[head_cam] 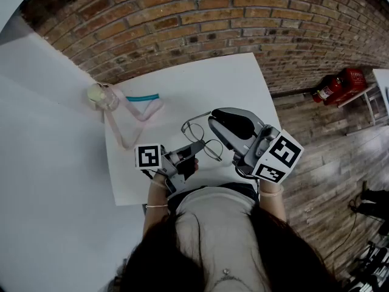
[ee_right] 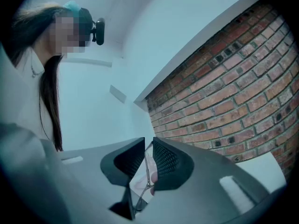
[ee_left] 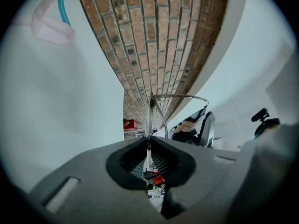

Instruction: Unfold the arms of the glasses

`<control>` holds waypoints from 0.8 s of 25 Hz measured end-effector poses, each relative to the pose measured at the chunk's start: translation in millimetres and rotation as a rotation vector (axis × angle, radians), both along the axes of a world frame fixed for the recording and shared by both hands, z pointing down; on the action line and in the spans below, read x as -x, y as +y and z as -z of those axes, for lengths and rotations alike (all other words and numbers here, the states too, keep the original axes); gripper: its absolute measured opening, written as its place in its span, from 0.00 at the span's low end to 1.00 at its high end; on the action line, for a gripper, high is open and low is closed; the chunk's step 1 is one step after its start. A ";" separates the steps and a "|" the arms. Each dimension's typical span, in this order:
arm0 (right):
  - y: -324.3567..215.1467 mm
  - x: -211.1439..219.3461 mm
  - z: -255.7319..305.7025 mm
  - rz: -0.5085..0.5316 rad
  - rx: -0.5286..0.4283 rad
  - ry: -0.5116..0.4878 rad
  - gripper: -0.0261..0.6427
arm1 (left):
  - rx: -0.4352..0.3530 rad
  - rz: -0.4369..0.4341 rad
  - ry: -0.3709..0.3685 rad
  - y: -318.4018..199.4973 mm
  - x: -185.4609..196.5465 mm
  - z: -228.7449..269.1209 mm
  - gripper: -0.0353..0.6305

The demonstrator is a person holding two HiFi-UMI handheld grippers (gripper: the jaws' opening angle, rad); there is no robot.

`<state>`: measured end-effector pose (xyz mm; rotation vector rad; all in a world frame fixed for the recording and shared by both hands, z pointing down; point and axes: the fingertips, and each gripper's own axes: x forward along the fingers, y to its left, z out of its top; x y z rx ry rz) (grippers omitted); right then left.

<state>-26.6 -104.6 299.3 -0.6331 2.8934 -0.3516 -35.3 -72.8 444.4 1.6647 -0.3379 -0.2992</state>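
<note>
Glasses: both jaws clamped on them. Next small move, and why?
Probably swing the right gripper outward, opening the arm it pinches, while the left gripper steadies the glasses. Both jaws already grip, so only the hinge motion seems left.

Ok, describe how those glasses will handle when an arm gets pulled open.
The glasses look thin and wire-rimmed, so probably light and easily bent. The arm pinched in the right gripper is slim, likely springy. The left gripper clamps only the rim, so it may twist.
</note>
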 end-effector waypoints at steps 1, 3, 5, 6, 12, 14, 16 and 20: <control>0.1 -0.4 0.2 -0.001 -0.001 -0.001 0.11 | 0.001 0.004 0.001 -0.4 1.0 0.0 0.09; -0.1 -1.0 0.2 -0.003 -0.002 -0.002 0.11 | 0.002 0.012 0.006 -1.1 3.0 0.5 0.09; 0.0 -1.0 -0.7 -0.003 0.000 0.000 0.11 | 0.001 0.017 0.008 -1.3 4.8 1.0 0.09; 0.0 -1.0 -1.4 -0.004 0.002 0.000 0.11 | 0.000 0.019 0.006 -1.3 5.9 0.9 0.09; -0.2 1.5 -8.2 0.005 0.019 0.019 0.11 | -0.005 0.022 0.008 -1.6 8.0 3.5 0.09; 0.2 3.1 -12.1 0.011 0.028 0.030 0.11 | -0.008 0.024 0.003 -1.7 8.7 3.5 0.09; 0.4 4.7 -16.2 0.018 0.037 0.045 0.11 | -0.012 0.026 0.001 -2.6 8.6 4.4 0.09; 1.9 9.4 -22.0 0.035 0.054 0.072 0.12 | -0.019 0.031 -0.004 -3.9 8.6 7.2 0.09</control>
